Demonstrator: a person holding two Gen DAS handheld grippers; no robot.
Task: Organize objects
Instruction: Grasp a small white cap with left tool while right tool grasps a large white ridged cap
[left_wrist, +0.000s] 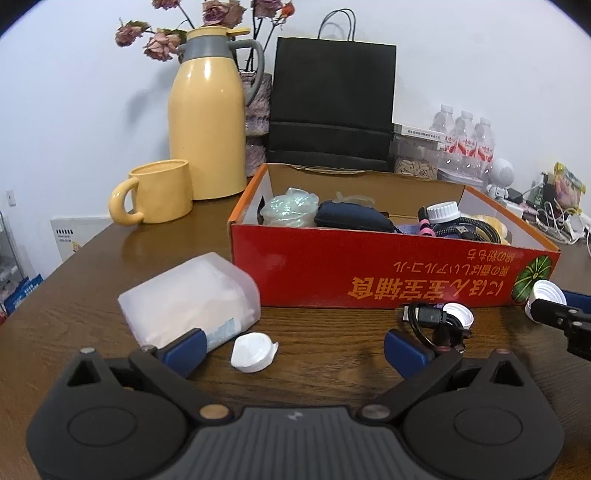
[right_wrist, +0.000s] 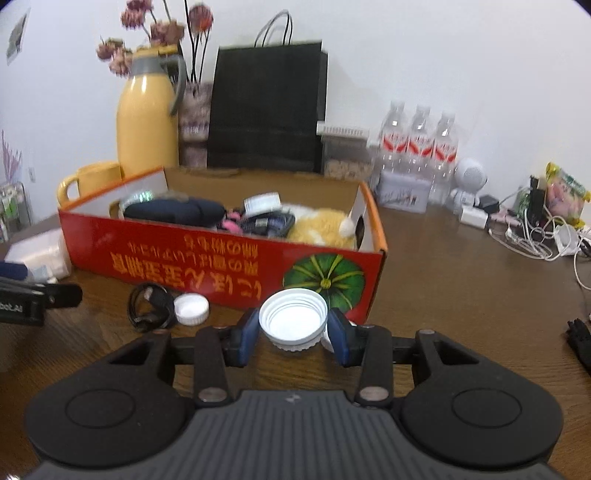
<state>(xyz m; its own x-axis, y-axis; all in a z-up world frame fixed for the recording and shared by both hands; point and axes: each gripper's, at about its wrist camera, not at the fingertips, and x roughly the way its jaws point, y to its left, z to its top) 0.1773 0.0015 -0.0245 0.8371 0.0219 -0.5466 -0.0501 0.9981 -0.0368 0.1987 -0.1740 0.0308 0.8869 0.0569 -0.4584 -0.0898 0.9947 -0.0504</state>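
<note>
A red cardboard box (left_wrist: 369, 273) (right_wrist: 177, 254) sits open on the brown table, holding a dark pouch (left_wrist: 351, 218), cables, a white-capped jar and a yellow plush (right_wrist: 321, 225). My right gripper (right_wrist: 293, 332) is shut on a white threaded lid (right_wrist: 293, 321), held just in front of the box; the lid also shows in the left wrist view (left_wrist: 546, 293). My left gripper (left_wrist: 291, 349) is open, low over the table, with a white cap (left_wrist: 253, 350) between its fingers. A clear plastic tissue box (left_wrist: 192, 299) lies at its left finger. A black cable (left_wrist: 432, 319) (right_wrist: 149, 306) and another white cap (left_wrist: 458, 315) (right_wrist: 191, 308) lie before the box.
A yellow thermos (left_wrist: 207, 122), yellow mug (left_wrist: 159, 192), black paper bag (left_wrist: 332, 103) and flower vase stand behind the box. Water bottles (right_wrist: 419, 147), a white toy robot (right_wrist: 467, 182), chargers and tangled cables (right_wrist: 535, 236) lie at the right.
</note>
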